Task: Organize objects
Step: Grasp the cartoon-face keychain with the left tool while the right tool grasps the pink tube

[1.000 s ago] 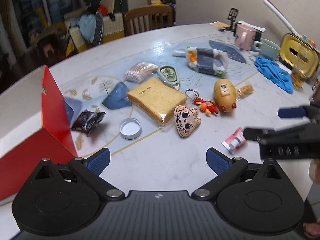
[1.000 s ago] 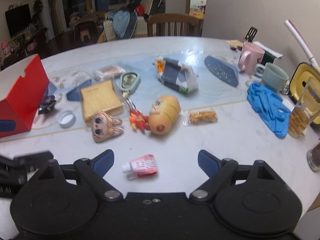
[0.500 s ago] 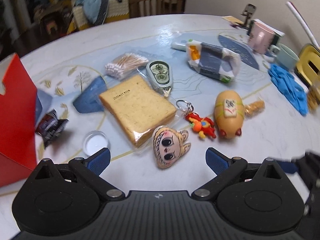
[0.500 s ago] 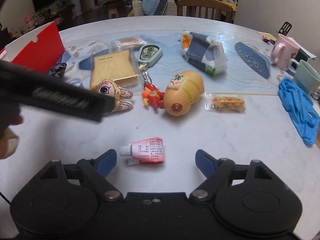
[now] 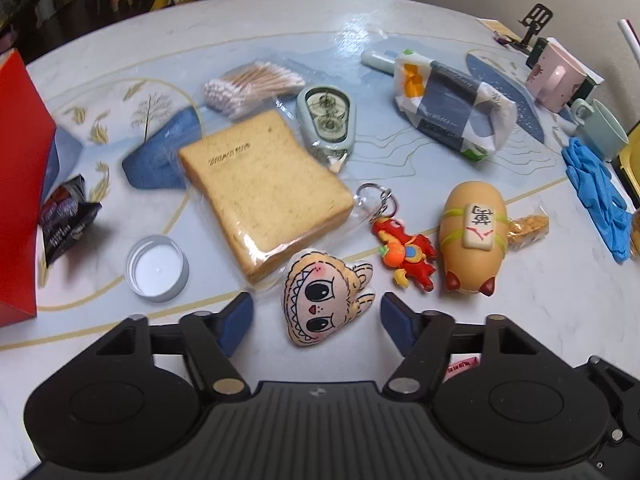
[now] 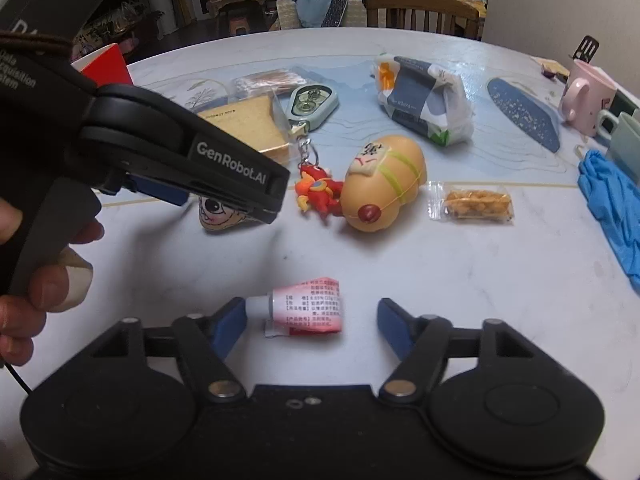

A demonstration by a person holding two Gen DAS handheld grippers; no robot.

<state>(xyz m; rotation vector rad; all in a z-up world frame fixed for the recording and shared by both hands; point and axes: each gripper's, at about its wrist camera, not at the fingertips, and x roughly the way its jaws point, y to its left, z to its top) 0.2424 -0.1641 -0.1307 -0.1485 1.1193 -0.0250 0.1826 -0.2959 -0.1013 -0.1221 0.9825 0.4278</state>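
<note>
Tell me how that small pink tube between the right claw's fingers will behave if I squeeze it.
The pink tube looks rolled up and partly used, so it will probably flatten rather than resist. It seems light and may skid on the smooth table. Its capped end, near the left fingertip, looks stiffest.

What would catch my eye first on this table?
Probably the big-eyed plush face, lying right between the open left claw tips. Behind it sits a wrapped slice of bread. The open right claw frames a small pink tube near the table's front edge.
</note>
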